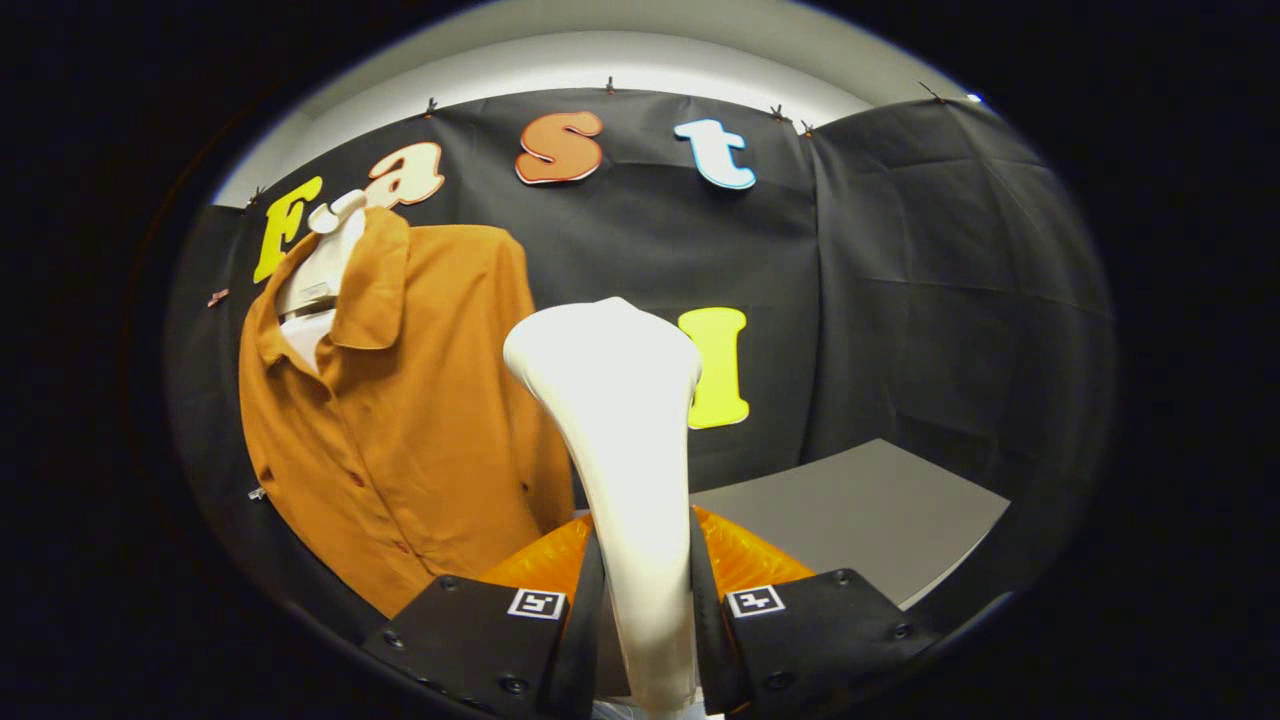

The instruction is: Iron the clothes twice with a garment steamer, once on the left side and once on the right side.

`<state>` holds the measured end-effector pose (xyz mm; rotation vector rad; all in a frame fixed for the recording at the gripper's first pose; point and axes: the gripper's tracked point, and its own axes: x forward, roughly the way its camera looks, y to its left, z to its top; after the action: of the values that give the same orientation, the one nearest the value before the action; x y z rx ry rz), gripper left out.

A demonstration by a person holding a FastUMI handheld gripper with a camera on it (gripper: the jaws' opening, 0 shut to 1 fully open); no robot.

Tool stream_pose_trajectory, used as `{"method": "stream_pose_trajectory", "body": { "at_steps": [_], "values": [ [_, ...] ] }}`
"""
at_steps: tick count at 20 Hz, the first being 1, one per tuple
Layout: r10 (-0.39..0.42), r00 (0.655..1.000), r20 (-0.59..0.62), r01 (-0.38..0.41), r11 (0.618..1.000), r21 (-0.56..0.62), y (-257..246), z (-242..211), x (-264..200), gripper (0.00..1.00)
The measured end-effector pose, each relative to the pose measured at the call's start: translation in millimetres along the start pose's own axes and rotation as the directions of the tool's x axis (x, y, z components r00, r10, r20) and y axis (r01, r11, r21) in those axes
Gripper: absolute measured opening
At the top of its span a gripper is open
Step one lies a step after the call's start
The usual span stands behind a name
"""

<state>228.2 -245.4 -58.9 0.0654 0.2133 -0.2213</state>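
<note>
Jaws closed on the white steamer (620, 450), both fingers pressing its handle. Head upright, apart from the orange shirt (420, 420) hanging beyond. Approach step, likely; next, bring head onto one side of the shirt.

The handheld gripper (645, 570) shows two broad, angular finger blocks, at 7 o'clock and 5 o'clock. Each carries a square black-and-white marker, the left marker (536, 603) and right marker (755, 600) set by the inner edges. Round screw heads (843, 576) dot the corners of the blocks. Thin flat fingers (588, 600) rise from them, clamped on either side of the garment steamer (610, 400).
</note>
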Motion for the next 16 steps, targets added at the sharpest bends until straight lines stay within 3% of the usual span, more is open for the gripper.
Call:
{"method": "stream_pose_trajectory", "body": {
  "at_steps": [7,16],
  "values": [
    [0.053,0.998,0.023,-0.052,0.998,-0.042,90,-3,-21,0.44],
    [-0.008,0.999,-0.051,0.004,0.998,-0.067,119,-30,-10,0.44]
  ]
}}
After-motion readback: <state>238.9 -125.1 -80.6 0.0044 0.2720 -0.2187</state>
